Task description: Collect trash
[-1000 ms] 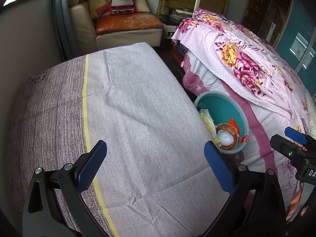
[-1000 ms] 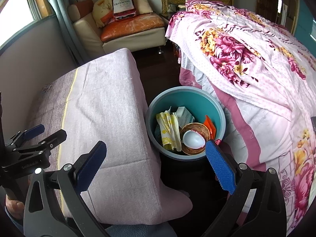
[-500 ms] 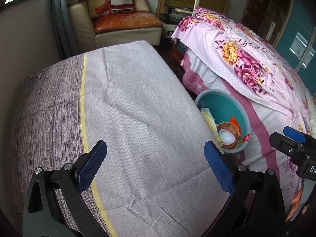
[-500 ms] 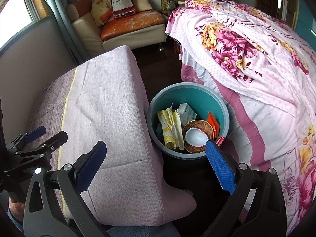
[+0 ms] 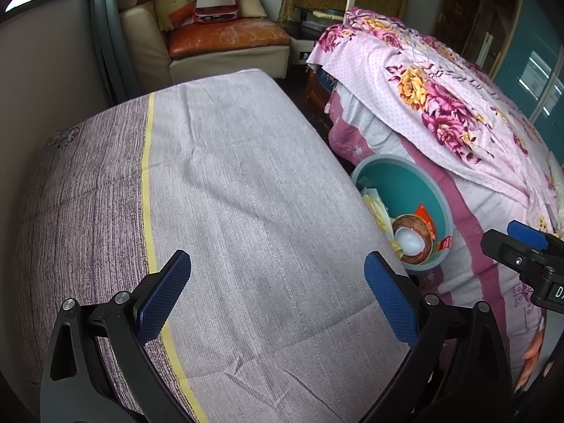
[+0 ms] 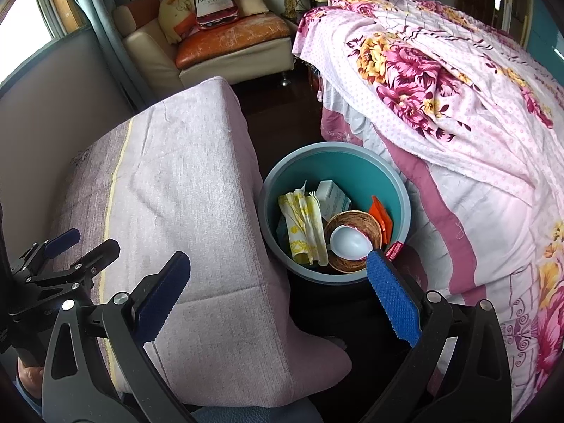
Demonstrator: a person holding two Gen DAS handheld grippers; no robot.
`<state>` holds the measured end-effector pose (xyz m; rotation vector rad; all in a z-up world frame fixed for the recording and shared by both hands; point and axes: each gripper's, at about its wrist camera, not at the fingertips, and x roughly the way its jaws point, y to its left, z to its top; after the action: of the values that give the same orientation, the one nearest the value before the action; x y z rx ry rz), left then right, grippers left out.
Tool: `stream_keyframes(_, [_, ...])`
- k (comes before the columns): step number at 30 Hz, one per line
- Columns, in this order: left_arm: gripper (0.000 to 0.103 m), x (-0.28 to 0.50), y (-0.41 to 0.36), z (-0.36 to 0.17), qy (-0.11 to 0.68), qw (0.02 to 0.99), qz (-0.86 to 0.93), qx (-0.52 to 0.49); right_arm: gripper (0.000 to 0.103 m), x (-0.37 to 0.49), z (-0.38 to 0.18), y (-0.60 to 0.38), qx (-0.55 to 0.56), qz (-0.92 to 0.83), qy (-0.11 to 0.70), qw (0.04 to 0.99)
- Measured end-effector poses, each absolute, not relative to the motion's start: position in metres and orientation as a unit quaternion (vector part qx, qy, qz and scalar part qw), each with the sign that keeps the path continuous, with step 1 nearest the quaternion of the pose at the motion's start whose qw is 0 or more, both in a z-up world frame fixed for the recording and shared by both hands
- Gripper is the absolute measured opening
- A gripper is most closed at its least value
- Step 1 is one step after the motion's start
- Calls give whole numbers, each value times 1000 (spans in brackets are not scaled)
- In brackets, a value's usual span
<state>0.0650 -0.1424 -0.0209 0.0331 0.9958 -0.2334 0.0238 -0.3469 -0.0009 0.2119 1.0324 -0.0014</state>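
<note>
A teal bin stands on the dark floor between the cloth-covered table and the bed. It holds a yellow patterned wrapper, a white box, a brown paper bowl with a white lid in it, and orange packets. The bin also shows in the left wrist view. My right gripper is open and empty above the bin's near rim. My left gripper is open and empty over the table.
A bed with a pink floral blanket fills the right side. A cream armchair with an orange cushion and a Hennessy bag stands at the back. A wall and window are on the left.
Both grippers have drifted slightly; the bin sits a little lower and nearer in the right wrist view. Both stay open and empty.
</note>
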Motion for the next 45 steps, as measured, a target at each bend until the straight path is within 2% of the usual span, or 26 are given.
stream_keyframes(45, [99, 68, -138, -40, 492, 864, -104, 21, 96, 32, -29, -352, 114, -4, 515, 849])
